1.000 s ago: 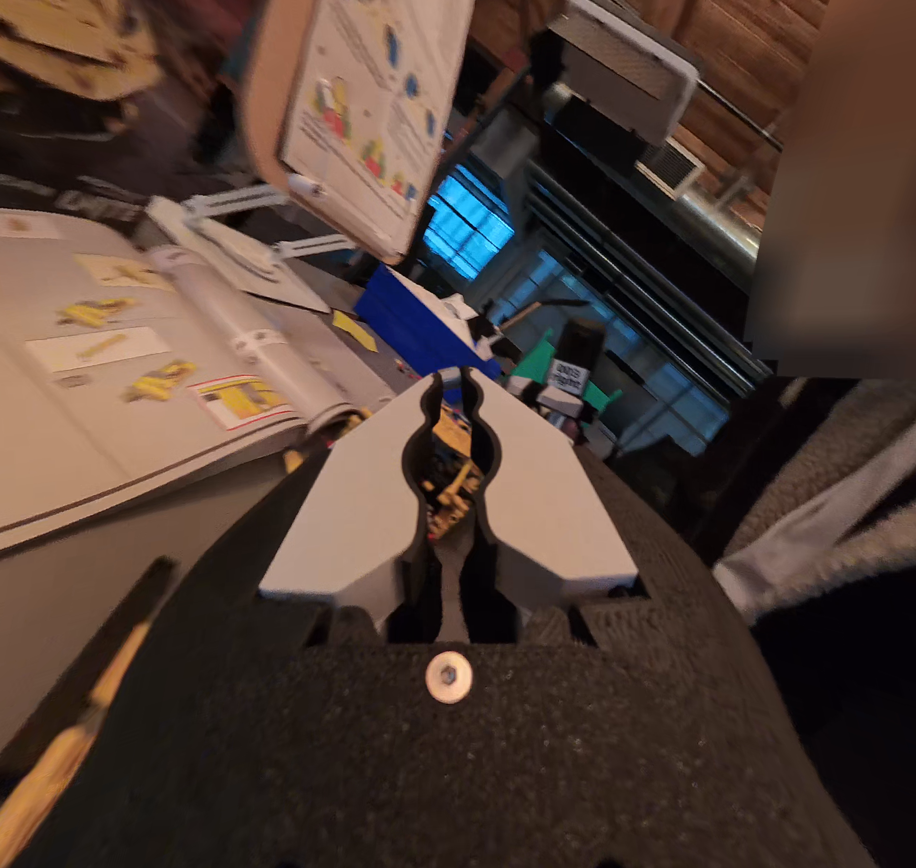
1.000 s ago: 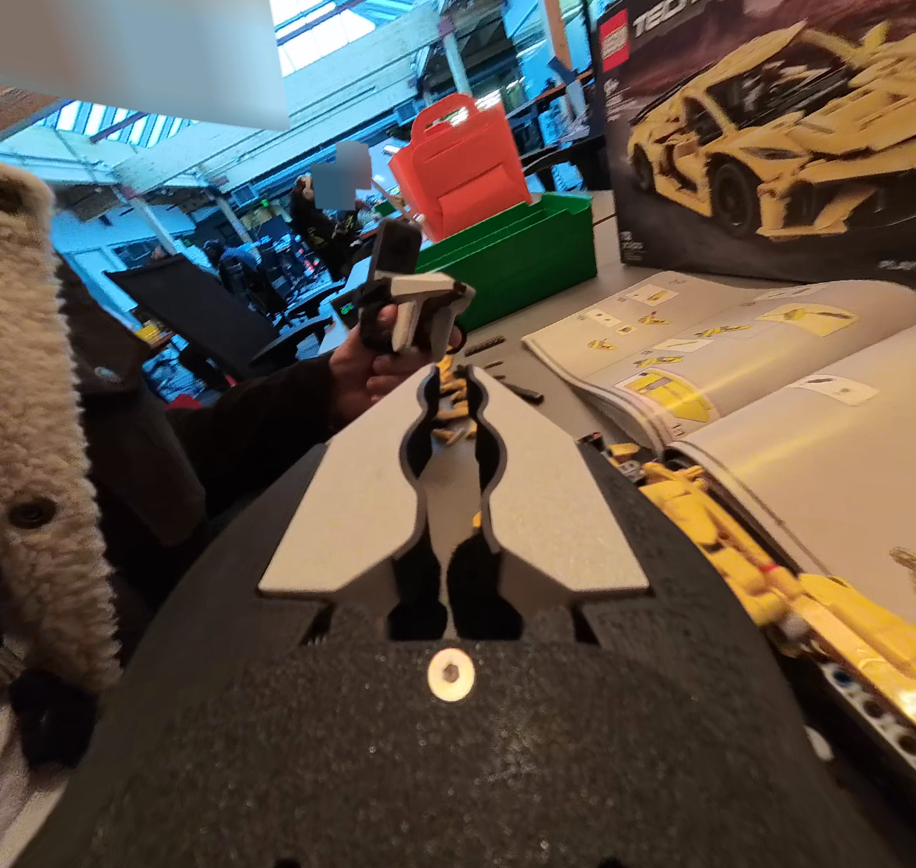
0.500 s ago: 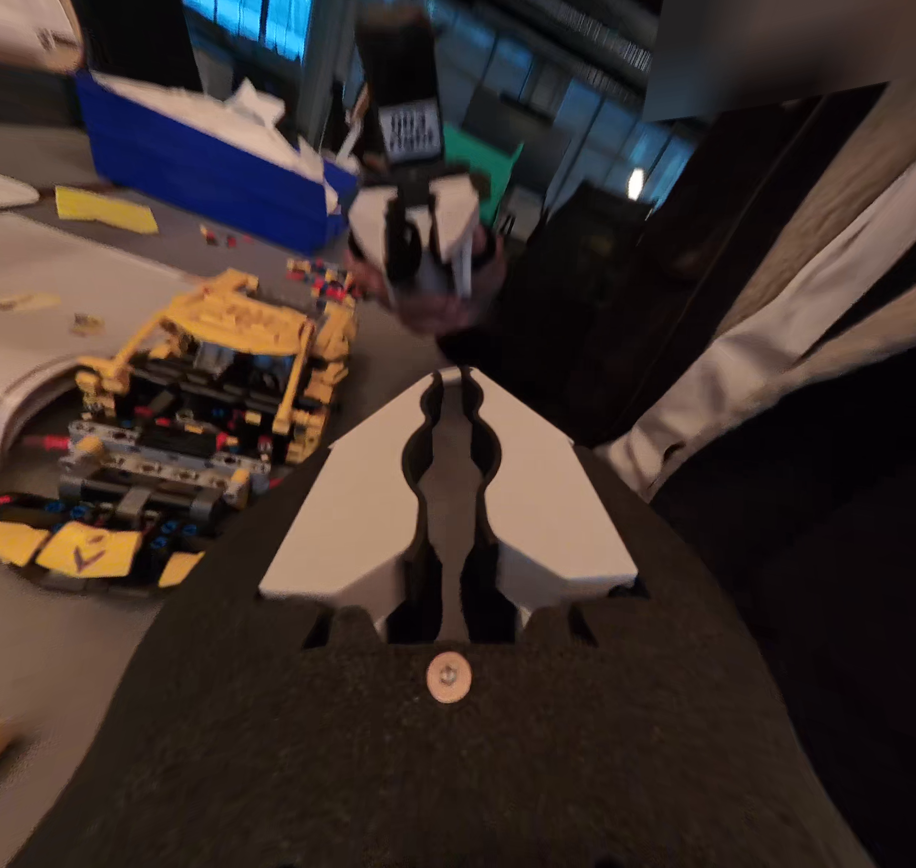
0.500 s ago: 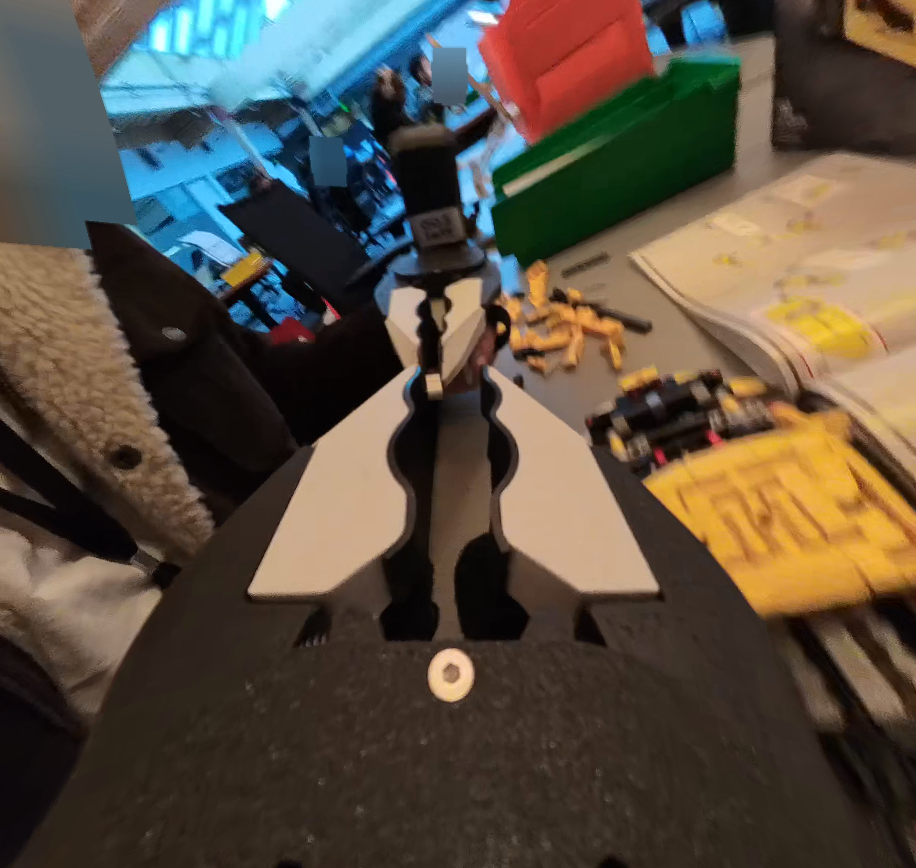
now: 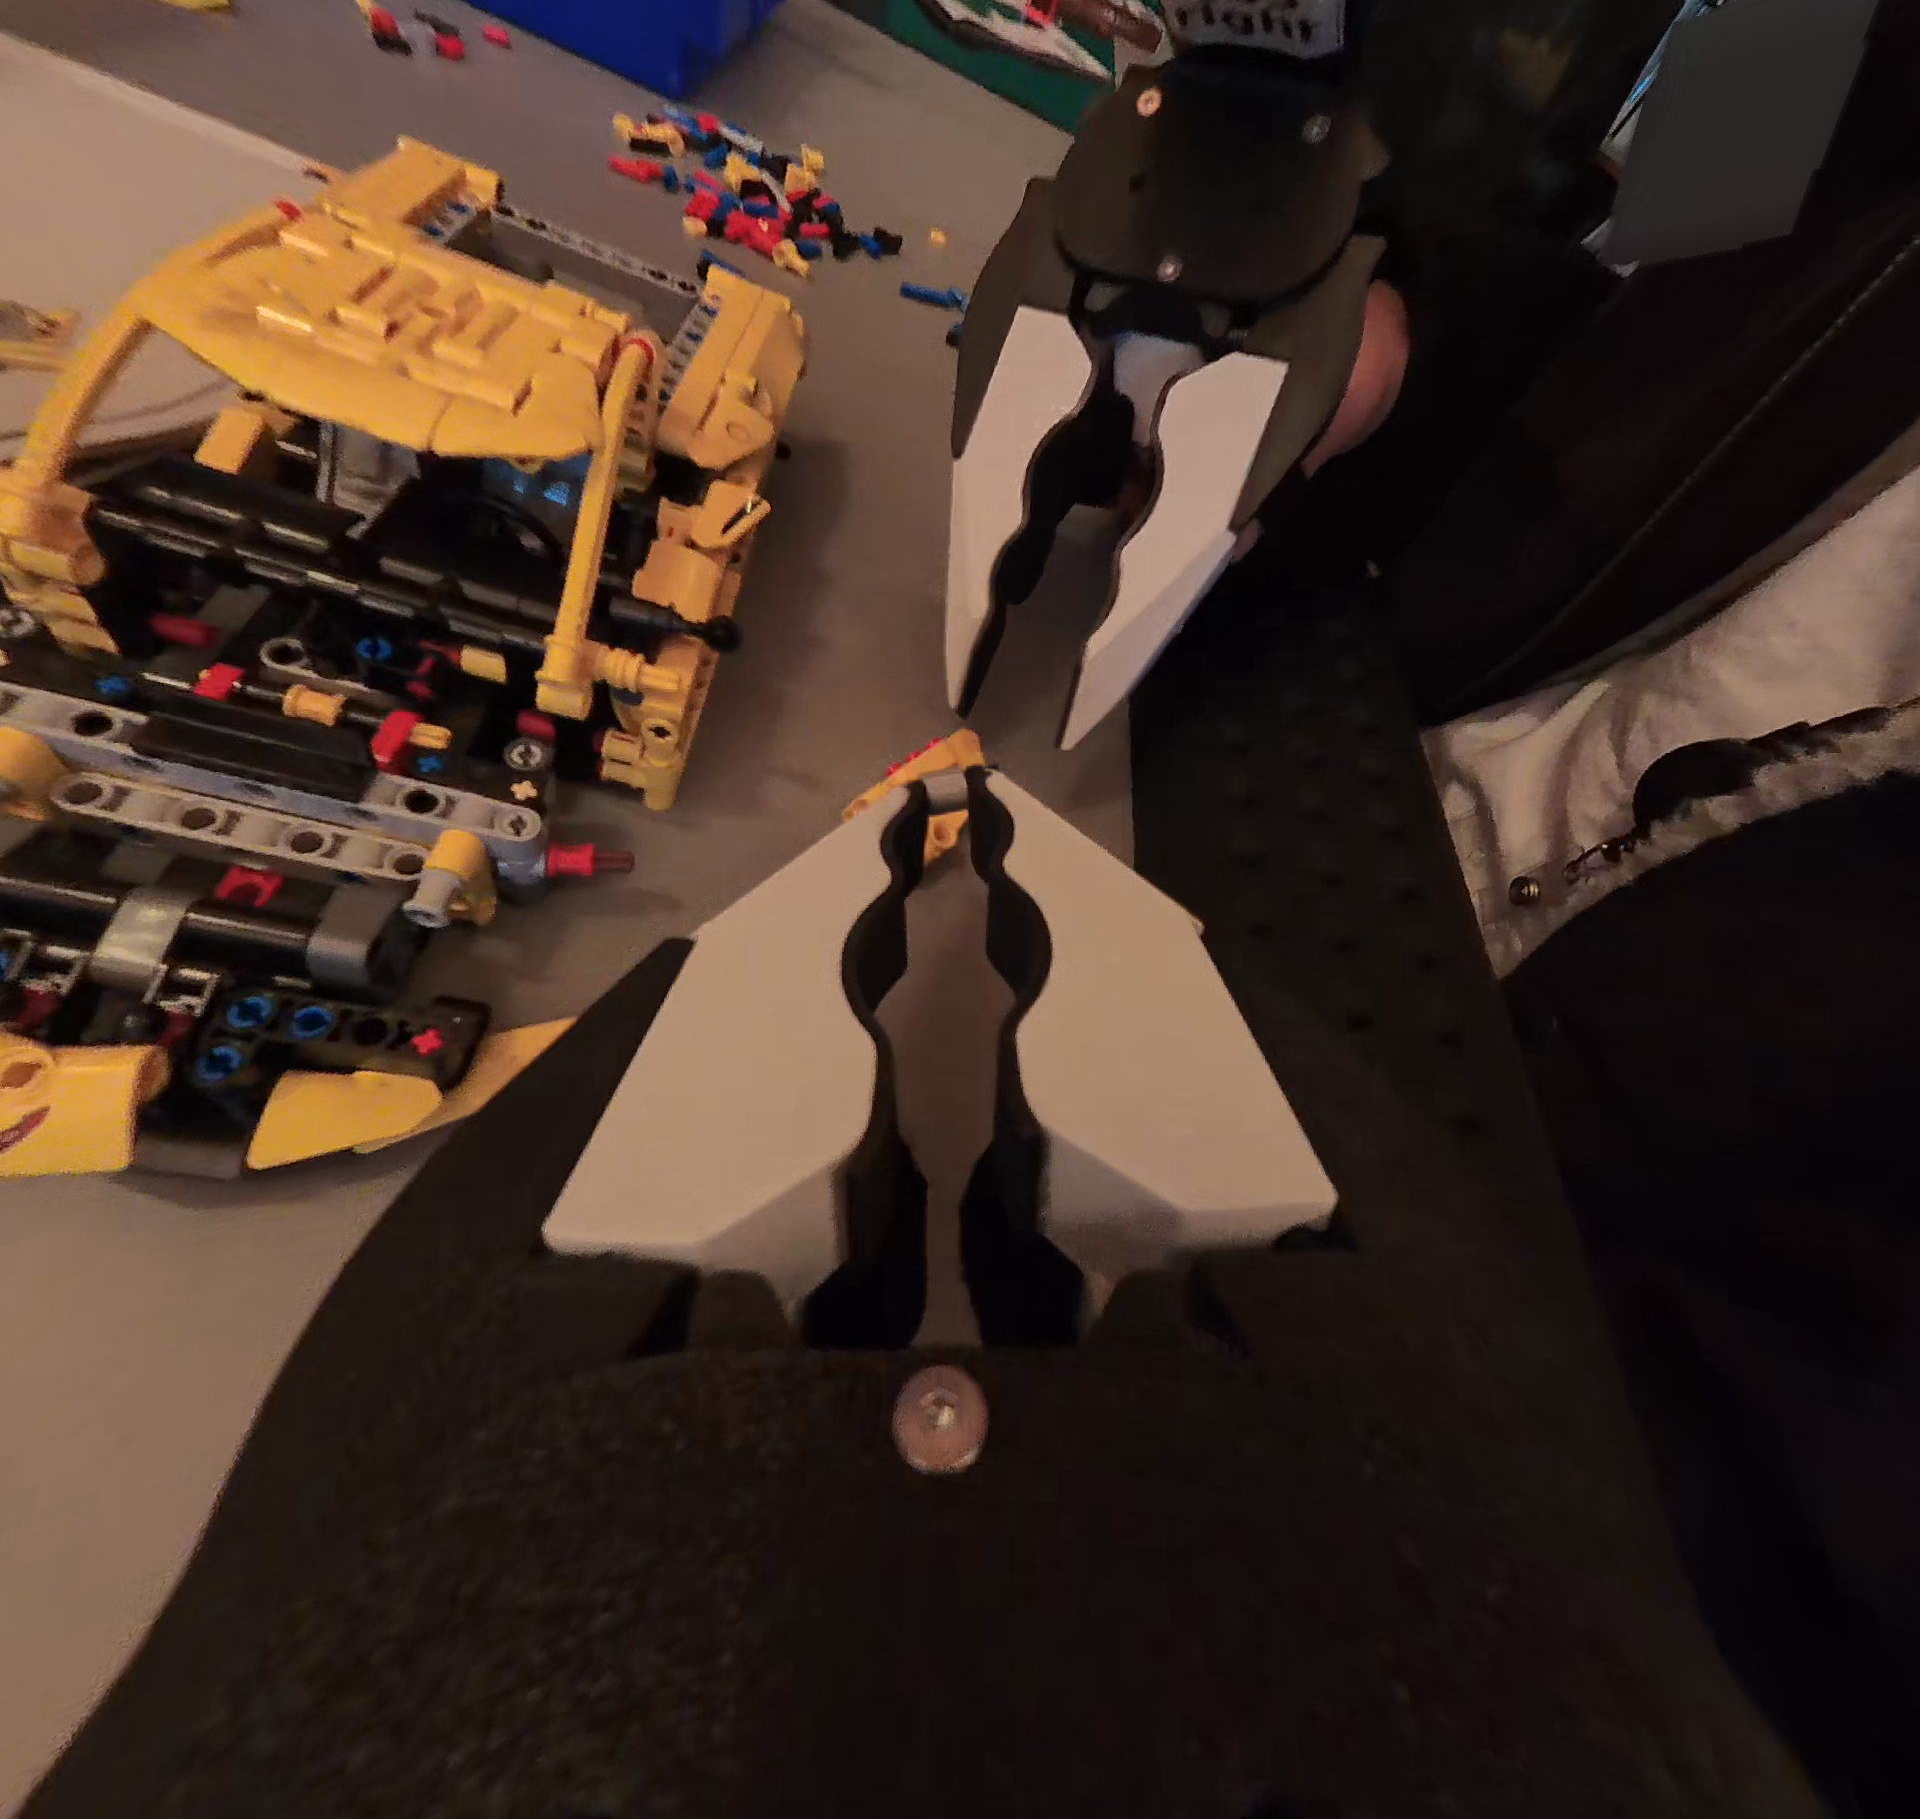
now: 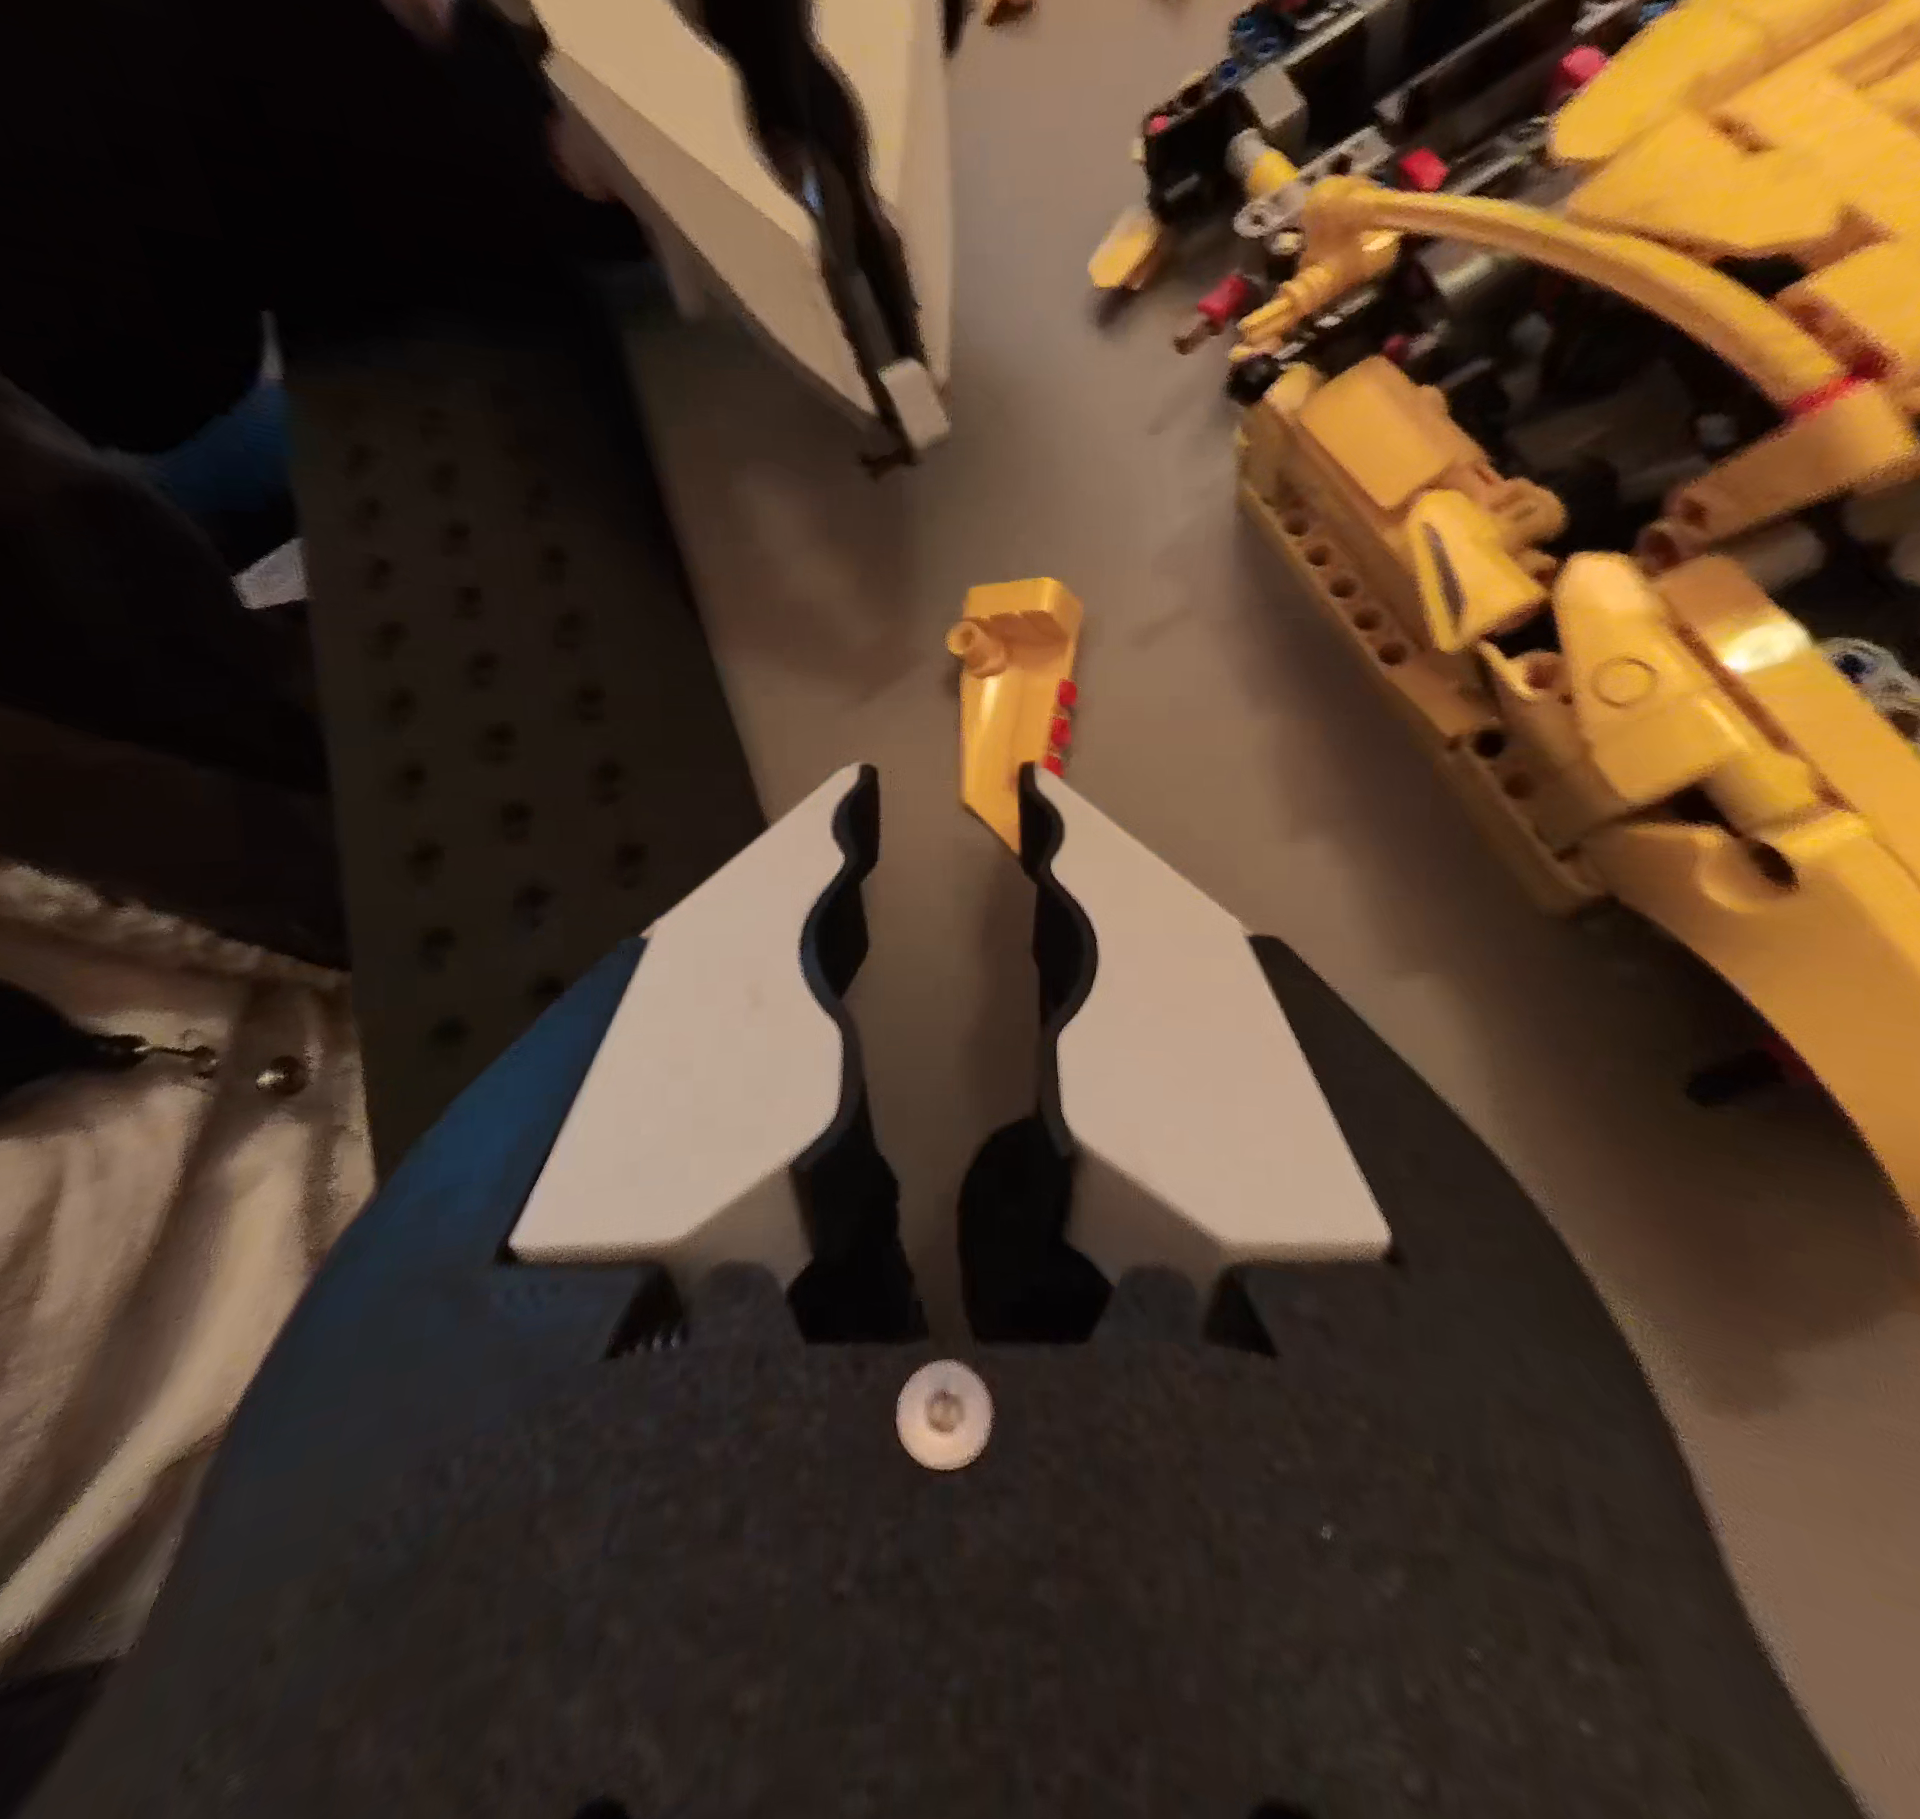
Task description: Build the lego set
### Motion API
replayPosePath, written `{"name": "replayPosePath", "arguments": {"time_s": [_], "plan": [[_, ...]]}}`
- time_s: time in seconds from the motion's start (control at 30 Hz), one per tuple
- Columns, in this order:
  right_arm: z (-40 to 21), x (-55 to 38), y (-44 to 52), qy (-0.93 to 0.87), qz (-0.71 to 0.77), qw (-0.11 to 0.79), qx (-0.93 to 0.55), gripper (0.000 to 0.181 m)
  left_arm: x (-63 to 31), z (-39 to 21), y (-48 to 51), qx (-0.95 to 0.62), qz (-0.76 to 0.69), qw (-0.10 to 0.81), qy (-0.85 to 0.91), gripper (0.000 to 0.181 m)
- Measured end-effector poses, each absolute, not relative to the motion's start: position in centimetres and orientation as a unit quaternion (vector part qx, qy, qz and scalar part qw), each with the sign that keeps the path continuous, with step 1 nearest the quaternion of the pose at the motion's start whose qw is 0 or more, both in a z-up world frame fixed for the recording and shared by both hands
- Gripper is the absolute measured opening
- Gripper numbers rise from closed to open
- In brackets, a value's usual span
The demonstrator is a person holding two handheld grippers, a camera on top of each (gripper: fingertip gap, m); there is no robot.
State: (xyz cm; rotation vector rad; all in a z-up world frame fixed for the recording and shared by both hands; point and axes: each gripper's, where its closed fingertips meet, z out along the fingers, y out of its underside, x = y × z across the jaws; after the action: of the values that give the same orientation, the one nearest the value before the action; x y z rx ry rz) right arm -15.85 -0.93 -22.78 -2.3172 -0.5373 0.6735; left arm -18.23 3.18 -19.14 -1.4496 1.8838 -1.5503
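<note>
Both grippers converge on a small yellow piece (image 6: 1013, 699) lying on the grey table (image 6: 831, 574) beside the half-built yellow car (image 5: 395, 543). The left gripper (image 5: 943, 782) looks nearly pressed together over it, though whether it grips is unclear; the right gripper (image 6: 948, 782) is spread. Judged next: a firm pinch, then carry to the car; a label on the right gripper carries print.

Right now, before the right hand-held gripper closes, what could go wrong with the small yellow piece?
The yellow piece lies off-centre, by one finger of the open right hand-held gripper; closing may push it away. The left hand-held gripper is near; they may collide.
</note>
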Motion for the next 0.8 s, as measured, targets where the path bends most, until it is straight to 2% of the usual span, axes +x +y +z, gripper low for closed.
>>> {"name": "replayPosePath", "arguments": {"time_s": [0.17, 0.4, 0.8], "plan": [[-23.1, -17.5, -0.4, -0.230, 0.274, 0.322, -0.877, 0.026, -18.6, -20.4, 3.6, -0.528, -0.523, 0.127, 0.657, 0.007], [-23.5, -17.2, 0.8, -0.259, 0.221, 0.344, -0.875, 0.023, -18.6, -21.0, 3.7, -0.534, -0.514, 0.126, 0.660, 0.007], [-23.9, -18.8, 2.0, -0.282, 0.242, 0.363, -0.854, 0.044, -18.8, -22.0, 4.4, -0.552, -0.484, 0.129, 0.667, 0.007]]}}
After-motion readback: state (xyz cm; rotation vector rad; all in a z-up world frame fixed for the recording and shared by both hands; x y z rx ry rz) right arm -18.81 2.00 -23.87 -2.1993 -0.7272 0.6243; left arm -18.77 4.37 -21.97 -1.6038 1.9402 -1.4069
